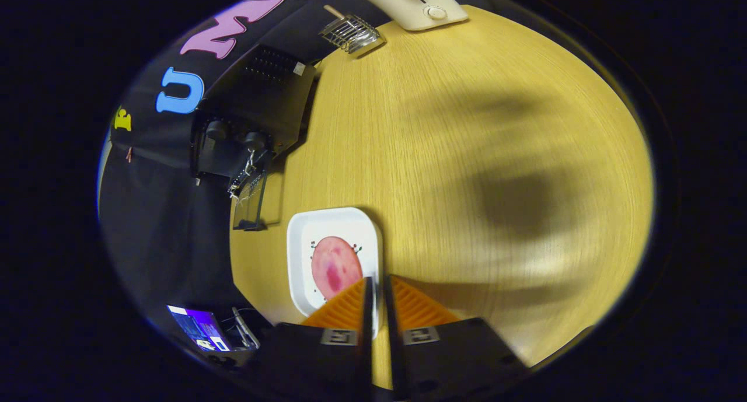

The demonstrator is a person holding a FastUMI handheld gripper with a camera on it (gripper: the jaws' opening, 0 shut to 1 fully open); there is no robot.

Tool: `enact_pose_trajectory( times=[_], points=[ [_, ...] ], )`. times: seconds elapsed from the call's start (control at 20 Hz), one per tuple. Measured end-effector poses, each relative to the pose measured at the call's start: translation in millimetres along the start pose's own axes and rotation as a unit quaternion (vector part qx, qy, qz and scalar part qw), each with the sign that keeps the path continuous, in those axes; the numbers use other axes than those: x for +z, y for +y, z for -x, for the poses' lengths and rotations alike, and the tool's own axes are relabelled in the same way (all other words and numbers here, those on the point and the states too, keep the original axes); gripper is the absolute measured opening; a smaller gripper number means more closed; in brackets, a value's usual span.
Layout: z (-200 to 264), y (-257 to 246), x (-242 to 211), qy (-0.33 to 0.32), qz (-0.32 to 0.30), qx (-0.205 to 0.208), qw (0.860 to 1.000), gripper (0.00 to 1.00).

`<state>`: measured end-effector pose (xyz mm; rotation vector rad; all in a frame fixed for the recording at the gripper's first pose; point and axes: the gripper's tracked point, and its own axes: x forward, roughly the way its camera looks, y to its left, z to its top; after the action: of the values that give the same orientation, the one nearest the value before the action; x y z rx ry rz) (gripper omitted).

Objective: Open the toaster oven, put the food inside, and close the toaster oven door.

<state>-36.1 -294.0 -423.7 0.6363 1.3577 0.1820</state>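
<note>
- The surface (467, 157) is a pale wood-grain top, smooth and matt, with soft shadows across its middle.
- The oven (257, 110) stands at the surface's edge against the booth cloth: a dark metal box with knobs on its face. Its glass door (251, 201) looks dropped open towards the plate, though the lens bends things and I cannot be certain.
- A cream toaster (414, 5) of smooth plastic, with a dial, sits at the far edge, and a small wire rack (350, 33) lies beside it.
- The plate (332, 256) is white, squarish with rounded corners and a raised rim; glazed, so likely slippery and breakable. It lies near the oven door, just ahead of the jaws.
- The food (335, 268), a flat pink oval slice, rests in the middle of the plate. I would judge it light, soft and floppy, hard to pinch; the plate's rim offers the firmer hold.
- The gripper (377, 288) has its jaws drawn nearly together over the plate's near rim. Whether they pinch that rim I cannot tell.
</note>
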Motion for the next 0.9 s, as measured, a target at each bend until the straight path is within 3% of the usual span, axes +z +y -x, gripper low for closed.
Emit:
enact_pose_trajectory(
  times=[0.05,0.2,0.4,0.55,0.7,0.9],
  points=[
    [29,0,5,0.007,0.002,0.005,1.000,0.08],
    [30,4,2,0.018,0.011,-0.015,1.000,0.08],
    [26,6,-2,0.031,0.024,-0.001,0.999,0.08],
    [39,16,0,0.018,-0.023,0.037,0.999,0.08],
    [51,17,7,-0.009,-0.051,0.048,0.997,0.09],
    [64,60,10,-0.045,-0.127,0.120,0.984,0.09]
  ],
)
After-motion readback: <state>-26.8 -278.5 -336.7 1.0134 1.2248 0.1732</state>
